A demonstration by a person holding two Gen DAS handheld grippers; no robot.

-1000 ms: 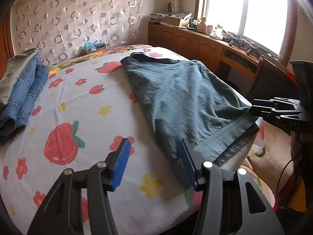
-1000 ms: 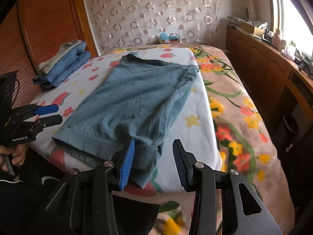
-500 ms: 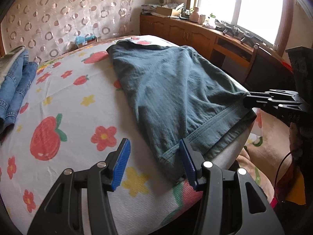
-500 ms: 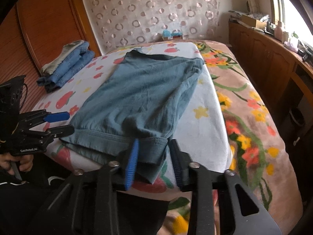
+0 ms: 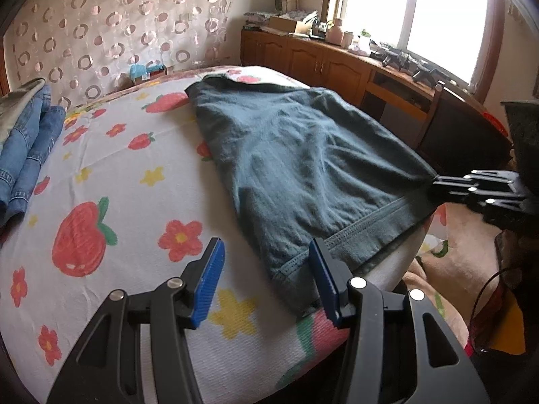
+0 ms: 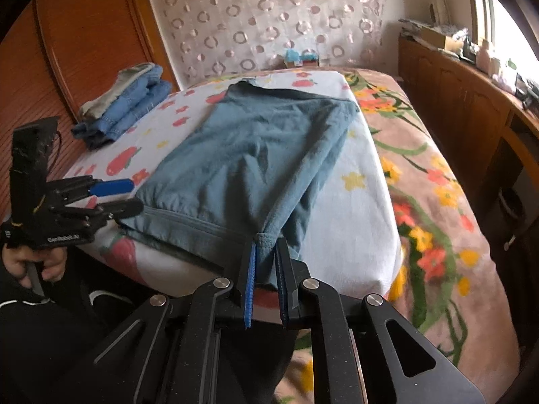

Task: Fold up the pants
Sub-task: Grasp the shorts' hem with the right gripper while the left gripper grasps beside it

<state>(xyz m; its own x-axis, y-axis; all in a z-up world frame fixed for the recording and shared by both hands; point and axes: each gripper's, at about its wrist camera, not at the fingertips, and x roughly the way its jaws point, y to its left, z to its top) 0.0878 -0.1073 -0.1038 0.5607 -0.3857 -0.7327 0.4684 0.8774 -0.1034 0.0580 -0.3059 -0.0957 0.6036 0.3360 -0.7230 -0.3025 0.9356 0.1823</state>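
Observation:
Grey-blue pants [image 5: 296, 165] lie flat on the bed, hems toward me at the near edge; they also show in the right wrist view [image 6: 249, 155]. My left gripper [image 5: 266, 269] is open, its jaws on either side of the pants' near left hem corner [image 5: 286, 269]. It shows from the side in the right wrist view [image 6: 124, 197], open beside the hem. My right gripper [image 6: 264, 259] is shut on the right hem corner [image 6: 264, 239]. In the left wrist view the right gripper [image 5: 438, 185] pinches that corner at the bed's edge.
A stack of folded jeans [image 6: 124, 107] lies at the far left of the bed, also in the left wrist view [image 5: 23, 148]. The flowered white sheet [image 5: 118, 175] covers the bed. A wooden sideboard [image 5: 320, 64] and a chair [image 5: 451, 128] stand on the right, under the window.
My right gripper has closed on the right hem corner. My left gripper has moved forward and to the right, bringing the left hem corner between its open jaws.

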